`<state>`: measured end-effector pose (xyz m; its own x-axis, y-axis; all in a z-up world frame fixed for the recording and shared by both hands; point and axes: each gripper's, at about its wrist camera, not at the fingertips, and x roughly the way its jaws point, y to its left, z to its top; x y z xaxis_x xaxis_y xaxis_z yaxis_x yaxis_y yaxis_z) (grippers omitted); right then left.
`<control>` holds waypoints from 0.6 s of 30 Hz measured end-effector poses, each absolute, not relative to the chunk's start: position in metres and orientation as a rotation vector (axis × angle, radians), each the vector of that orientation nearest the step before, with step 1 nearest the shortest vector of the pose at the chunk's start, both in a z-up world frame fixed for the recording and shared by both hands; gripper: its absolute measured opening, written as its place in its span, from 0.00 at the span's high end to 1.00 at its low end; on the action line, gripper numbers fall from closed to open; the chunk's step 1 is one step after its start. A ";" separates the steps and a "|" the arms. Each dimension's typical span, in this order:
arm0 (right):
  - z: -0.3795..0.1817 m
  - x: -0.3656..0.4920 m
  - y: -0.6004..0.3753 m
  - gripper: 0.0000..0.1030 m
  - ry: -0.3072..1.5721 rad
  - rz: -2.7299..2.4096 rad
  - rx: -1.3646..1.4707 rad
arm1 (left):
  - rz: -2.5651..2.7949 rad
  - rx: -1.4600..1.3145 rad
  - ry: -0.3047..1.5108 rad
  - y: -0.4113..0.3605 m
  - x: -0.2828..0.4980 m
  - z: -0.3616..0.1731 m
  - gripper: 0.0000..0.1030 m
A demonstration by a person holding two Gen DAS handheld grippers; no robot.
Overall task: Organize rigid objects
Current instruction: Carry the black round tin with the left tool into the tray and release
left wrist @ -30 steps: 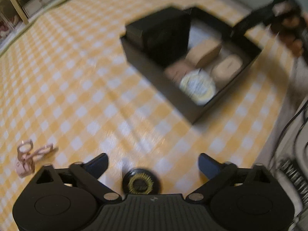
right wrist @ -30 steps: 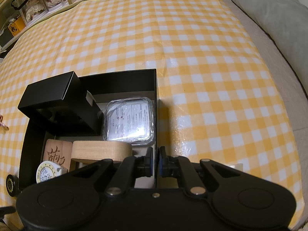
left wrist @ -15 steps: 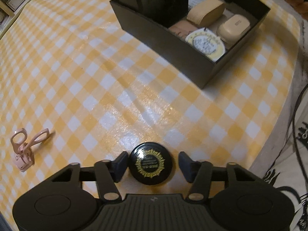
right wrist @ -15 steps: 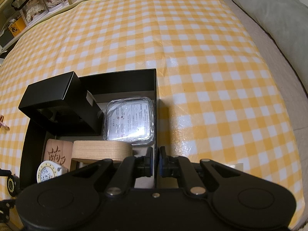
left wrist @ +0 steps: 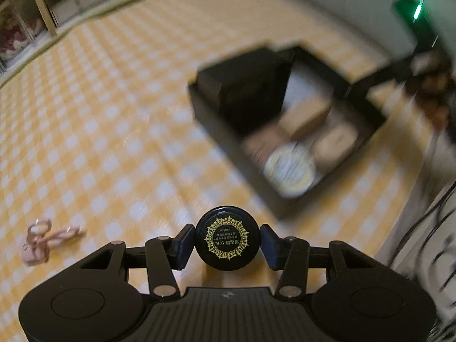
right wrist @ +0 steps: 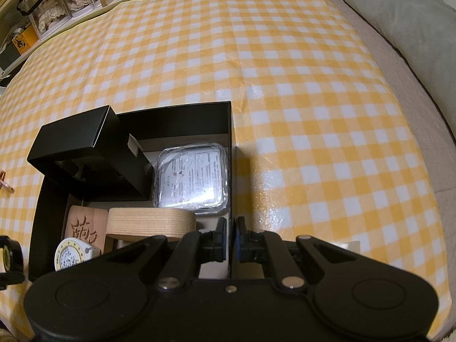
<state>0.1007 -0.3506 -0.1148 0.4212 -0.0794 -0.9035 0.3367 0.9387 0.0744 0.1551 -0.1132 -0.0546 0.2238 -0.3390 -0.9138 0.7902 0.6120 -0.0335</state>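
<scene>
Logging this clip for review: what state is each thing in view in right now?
Left tongs: shut on the round black tin.
Round black tin: gripped by its sides, gold-printed face up.
Right tongs: shut on the black box's wall.
Black box: open-topped, holding several items.
Small black carton: tilted, leaning in the box.
Pink eyelash curler: lying on the checked cloth, outside the box.
</scene>
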 end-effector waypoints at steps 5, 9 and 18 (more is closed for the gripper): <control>-0.114 0.101 -0.350 0.93 1.109 -0.264 0.261 | -0.893 0.350 1.000 -0.130 0.141 -0.036 0.51; -0.114 0.100 -0.351 0.93 1.109 -0.266 0.260 | -0.901 0.286 0.950 -0.150 0.132 -0.032 0.51; -0.114 0.100 -0.350 0.93 1.110 -0.264 0.261 | -0.895 0.323 0.971 -0.202 0.127 -0.065 0.51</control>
<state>0.1003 -0.3502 -0.1142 0.4203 -0.0784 -0.9040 0.3367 0.9386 0.0752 0.1271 -0.2019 -0.0651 0.2544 -0.5102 -0.8216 0.7779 0.6127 -0.1396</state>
